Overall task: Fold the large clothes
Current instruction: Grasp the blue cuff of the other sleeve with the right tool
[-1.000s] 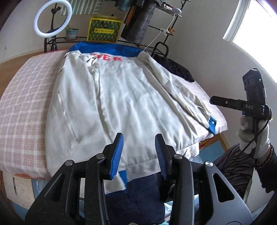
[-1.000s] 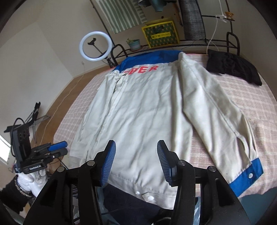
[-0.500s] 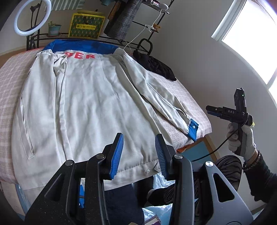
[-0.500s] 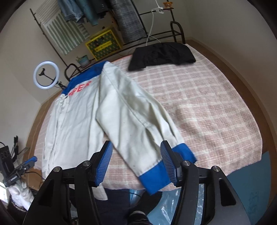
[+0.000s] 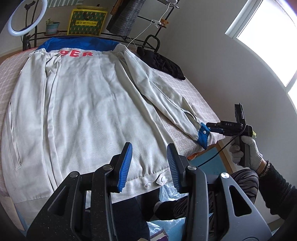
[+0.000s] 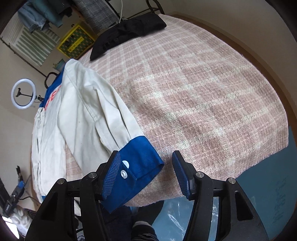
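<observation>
A home bedroom: checked bed (image 6: 204,89), hanging clothes rack (image 6: 42,16), ring light (image 5: 27,16).

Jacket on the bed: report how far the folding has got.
Done: the jacket lies spread flat, back up, on the bed. In hand: the right gripper, jaws open, is at the blue cuff without clamping it. The left gripper, open, hovers above the hem. Left: every fold; none shows yet.

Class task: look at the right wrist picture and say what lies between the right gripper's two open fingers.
In the right wrist view, the right gripper is open around the jacket's blue cuff, which rests on the pink checked bedspread; nothing is clamped yet.
</observation>
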Motion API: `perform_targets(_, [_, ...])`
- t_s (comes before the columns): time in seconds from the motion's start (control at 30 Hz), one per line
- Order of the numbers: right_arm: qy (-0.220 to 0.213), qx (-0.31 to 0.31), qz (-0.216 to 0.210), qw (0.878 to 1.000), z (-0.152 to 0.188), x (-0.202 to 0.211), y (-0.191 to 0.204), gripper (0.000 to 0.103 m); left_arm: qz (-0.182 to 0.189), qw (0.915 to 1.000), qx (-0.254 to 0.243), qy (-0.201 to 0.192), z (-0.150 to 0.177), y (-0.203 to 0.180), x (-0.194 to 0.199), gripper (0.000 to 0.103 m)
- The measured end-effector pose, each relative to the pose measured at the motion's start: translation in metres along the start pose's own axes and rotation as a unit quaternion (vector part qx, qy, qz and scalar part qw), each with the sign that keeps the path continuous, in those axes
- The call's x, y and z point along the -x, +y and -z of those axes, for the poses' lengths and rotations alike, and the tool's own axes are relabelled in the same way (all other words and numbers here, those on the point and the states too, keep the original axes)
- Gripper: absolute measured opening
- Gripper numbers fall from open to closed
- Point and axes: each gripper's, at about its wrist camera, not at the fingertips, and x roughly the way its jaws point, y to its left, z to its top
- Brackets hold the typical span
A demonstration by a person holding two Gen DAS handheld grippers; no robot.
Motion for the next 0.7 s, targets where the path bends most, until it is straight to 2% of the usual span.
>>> perform_targets(0.13, [0.013,-0.001,0.002,1.000,0.004,-0.008,-0.002,0.047,0.000,1.0000,0.003,0.000,0.001,0.001,0.000,0.039])
perform_targets(0.2, [0.014,0.005,0.002,1.000,0.002,-0.008,0.001,0.031,-0.001,1.0000,0.003,0.000,0.003,0.002,0.000,0.039])
perform_targets(0.23, [0.019,0.004,-0.001,1.000,0.002,-0.008,0.001,0.011,-0.001,1.0000,0.001,0.000,0.003,0.001,0.000,0.039])
perform_targets(0.27, [0.020,0.001,-0.001,1.000,0.002,-0.009,0.001,0.008,-0.002,1.0000,0.000,0.000,0.004,0.002,0.000,0.039])
perform_targets(0.37, [0.008,0.008,0.000,1.000,0.004,-0.003,0.006,0.003,-0.004,1.0000,0.000,0.000,0.007,0.004,0.001,0.039])
perform_targets(0.53, [-0.026,0.006,-0.021,0.999,0.006,0.021,0.019,0.001,-0.008,0.9999,0.012,-0.004,0.011,0.014,0.003,0.039])
perform_targets(0.7, [-0.067,0.051,-0.044,0.995,0.014,0.055,0.066,0.001,-0.007,0.9995,0.029,-0.011,0.014,0.024,0.008,0.039])
